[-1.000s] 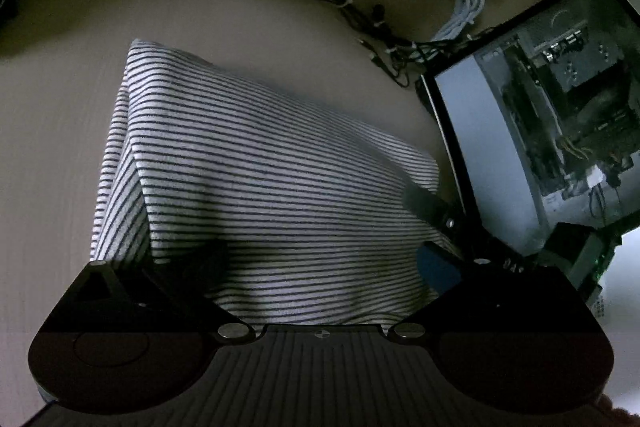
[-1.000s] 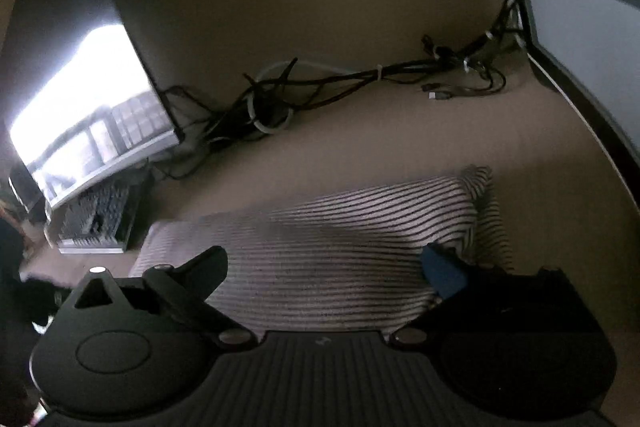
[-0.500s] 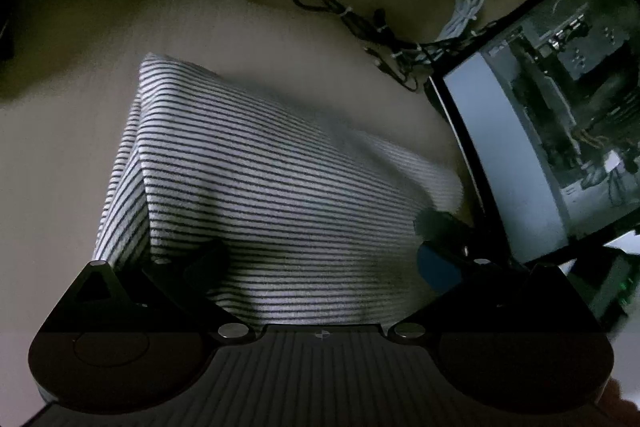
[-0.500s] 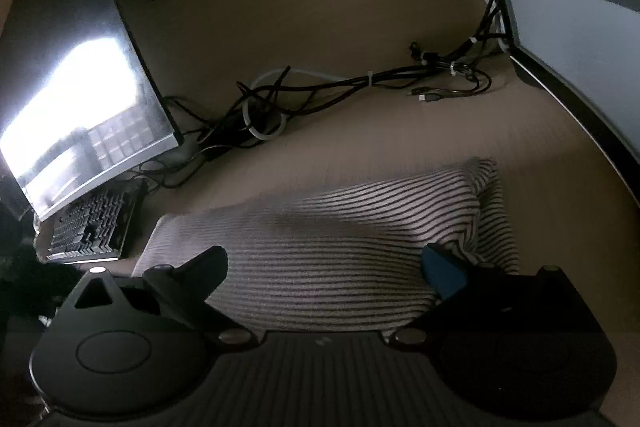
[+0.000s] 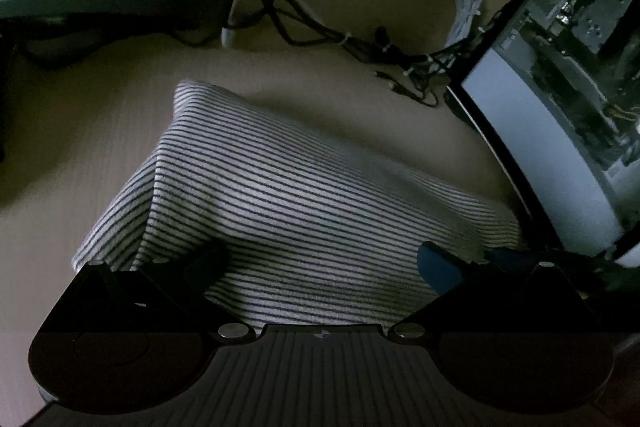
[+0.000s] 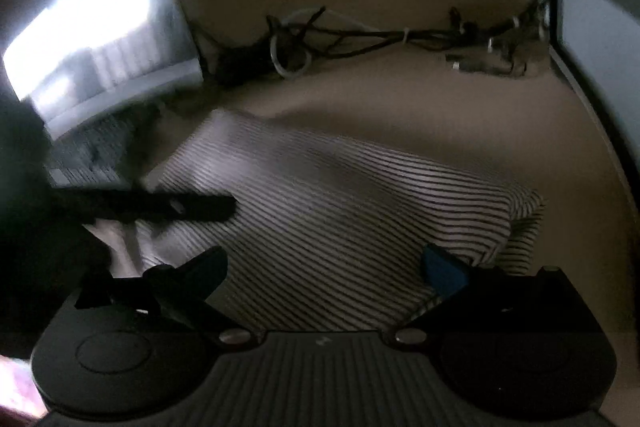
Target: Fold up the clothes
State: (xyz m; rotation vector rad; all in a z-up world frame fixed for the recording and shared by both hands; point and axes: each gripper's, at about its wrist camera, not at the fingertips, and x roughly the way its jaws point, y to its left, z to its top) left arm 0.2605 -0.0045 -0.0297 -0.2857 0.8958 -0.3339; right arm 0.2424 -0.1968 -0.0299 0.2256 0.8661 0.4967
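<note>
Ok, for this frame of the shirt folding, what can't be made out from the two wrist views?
- Left wrist: the near edge of the striped garment is hidden behind the gripper body, so the fold there cannot be judged.
- Right wrist: motion blur smears the keyboard and a dark bar lying across the garment's left end; what the bar is stays unclear.
- Both views: dim light hides the garment type.

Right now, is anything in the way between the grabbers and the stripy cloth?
Nothing visible. The striped cloth lies directly below the open left gripper and the open right gripper. The cables sit well behind it.
</note>
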